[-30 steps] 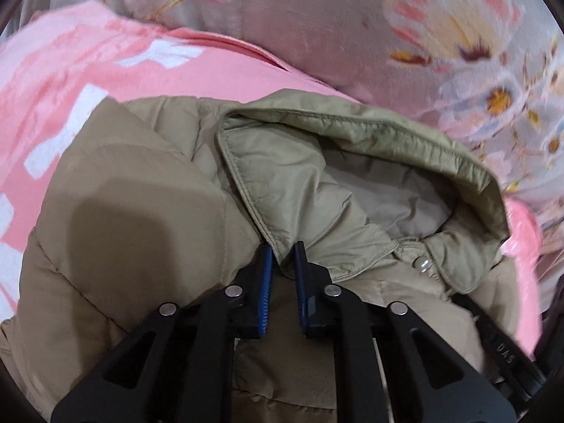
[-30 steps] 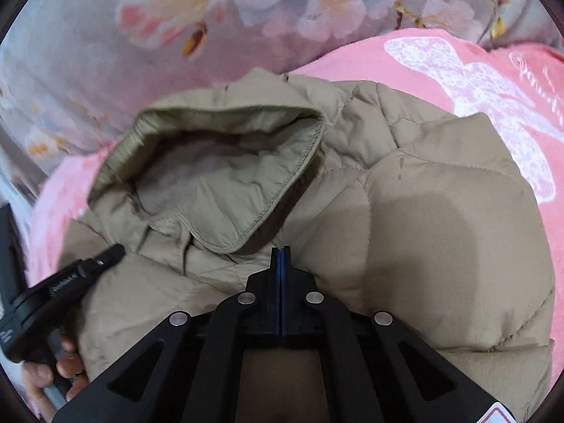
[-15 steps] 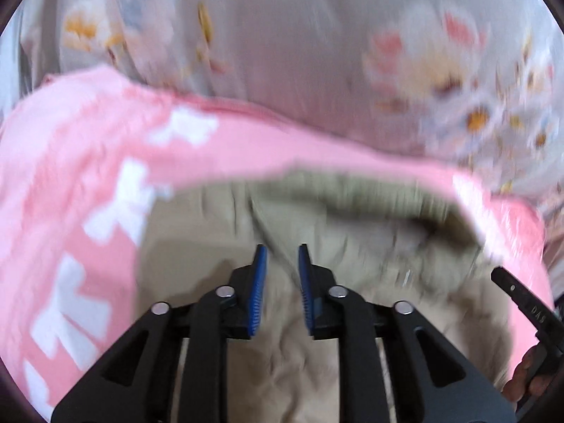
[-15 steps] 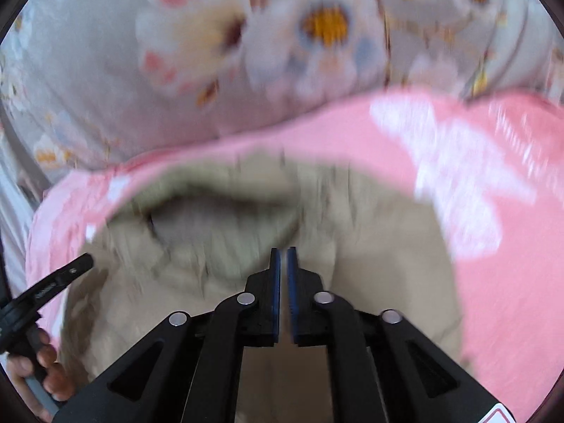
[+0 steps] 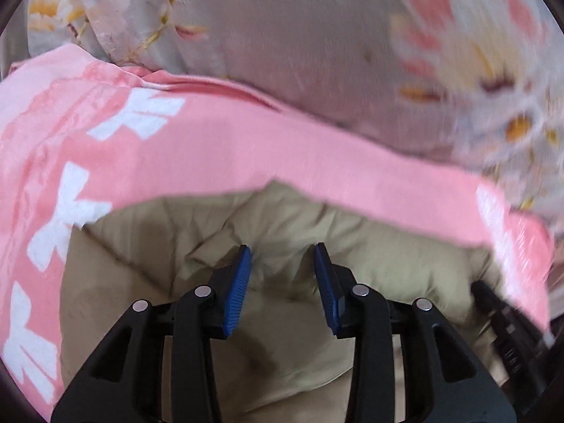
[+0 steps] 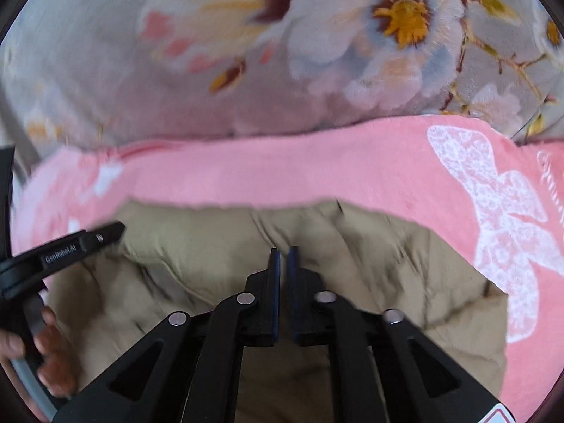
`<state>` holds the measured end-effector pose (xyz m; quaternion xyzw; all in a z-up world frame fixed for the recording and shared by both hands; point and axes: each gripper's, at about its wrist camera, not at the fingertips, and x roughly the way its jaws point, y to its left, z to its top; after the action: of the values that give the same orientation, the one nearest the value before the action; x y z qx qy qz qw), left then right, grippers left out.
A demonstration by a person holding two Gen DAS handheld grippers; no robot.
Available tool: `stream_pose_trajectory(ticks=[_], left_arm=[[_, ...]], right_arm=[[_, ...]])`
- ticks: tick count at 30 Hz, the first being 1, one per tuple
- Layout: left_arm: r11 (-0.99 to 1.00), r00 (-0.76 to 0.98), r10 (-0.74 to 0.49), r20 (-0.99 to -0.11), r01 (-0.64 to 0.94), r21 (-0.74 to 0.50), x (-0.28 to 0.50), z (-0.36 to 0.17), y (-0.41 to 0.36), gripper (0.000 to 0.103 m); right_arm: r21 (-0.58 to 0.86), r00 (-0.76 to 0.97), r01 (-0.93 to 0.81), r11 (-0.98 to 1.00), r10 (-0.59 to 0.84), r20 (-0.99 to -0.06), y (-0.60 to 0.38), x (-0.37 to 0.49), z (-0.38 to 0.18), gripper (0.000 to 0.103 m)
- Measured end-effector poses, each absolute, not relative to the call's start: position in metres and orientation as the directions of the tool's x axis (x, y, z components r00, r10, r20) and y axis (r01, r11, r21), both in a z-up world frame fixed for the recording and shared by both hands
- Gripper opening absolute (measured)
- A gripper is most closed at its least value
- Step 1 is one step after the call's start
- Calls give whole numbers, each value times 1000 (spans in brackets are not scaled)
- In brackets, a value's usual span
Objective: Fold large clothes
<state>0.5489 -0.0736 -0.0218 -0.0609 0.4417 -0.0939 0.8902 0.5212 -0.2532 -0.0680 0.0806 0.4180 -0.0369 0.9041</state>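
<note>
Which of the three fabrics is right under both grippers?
The tan jacket, plain and puffy. The pink blanket with white bows lies beneath it; the grey floral quilt is beyond.

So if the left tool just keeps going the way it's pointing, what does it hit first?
Most likely the khaki padded jacket: the left tool, open with nothing between its pads, points down at its puffy fabric. The pink blanket lies beyond. Depth is unclear.
</note>
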Motion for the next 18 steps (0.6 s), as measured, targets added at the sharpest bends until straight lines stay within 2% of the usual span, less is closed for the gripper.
stream_pose_trajectory(ticks=[6,18], left_arm=[[981,603,-188,-775,156,-117,529,-43,-74,35],[988,644,-132,-754,150,-45,529,-58,-89,34]], right_arm=[[142,609,156,977,18,-793,-265,516,-91,0],[142,630,166,976,6,-776,-262,522,-105,0]])
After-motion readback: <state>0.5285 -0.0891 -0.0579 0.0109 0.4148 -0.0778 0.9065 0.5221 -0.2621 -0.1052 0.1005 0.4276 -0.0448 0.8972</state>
